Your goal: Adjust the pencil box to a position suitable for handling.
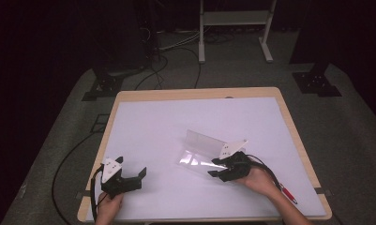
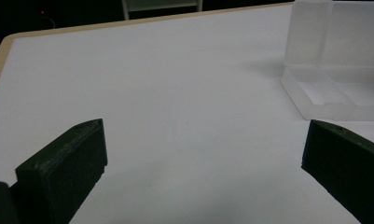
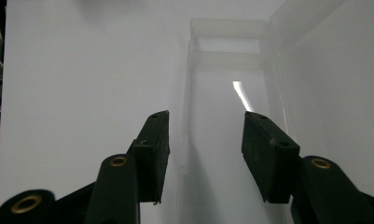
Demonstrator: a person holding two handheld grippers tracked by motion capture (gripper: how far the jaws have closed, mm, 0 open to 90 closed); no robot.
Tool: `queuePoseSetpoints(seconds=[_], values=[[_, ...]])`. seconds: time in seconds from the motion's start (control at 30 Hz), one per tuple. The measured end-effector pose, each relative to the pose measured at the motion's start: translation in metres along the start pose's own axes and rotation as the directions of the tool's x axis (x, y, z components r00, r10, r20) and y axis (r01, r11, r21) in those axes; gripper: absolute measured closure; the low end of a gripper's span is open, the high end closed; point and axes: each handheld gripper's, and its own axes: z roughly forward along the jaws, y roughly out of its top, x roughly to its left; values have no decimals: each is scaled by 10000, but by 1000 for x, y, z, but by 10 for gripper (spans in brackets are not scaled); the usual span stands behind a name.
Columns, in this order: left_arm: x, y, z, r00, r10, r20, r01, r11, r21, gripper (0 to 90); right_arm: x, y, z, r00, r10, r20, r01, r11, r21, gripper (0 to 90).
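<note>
The high view alone shows one red pen (image 1: pixel 287 192); one clear box (image 3: pixel 231 93) lies between the released right gripper (image 3: pixel 205 135) jaws, untouched.

My two grippers, left (image 1: pixel 131 177) and right (image 1: pixel 217 167), are black, each topped by a white plate; brass-coloured screws dot the right one's arms. The box (image 1: pixel 198 149) I work at is clear, frosted plastic with a bright glint. It sits on a plain white sheet (image 1: pixel 176 126) over a pale wood table (image 1: pixel 111 117). A red pen (image 1: pixel 287 192) lies nearby.
</note>
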Motion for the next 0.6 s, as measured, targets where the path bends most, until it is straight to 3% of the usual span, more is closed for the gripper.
queuePoseSetpoints(seconds=[0.6], values=[[1,0,-1,10000,-15,56,16,10000,-39,0,0,-13,-29,9989,366,281,-356,9988,-345,452]])
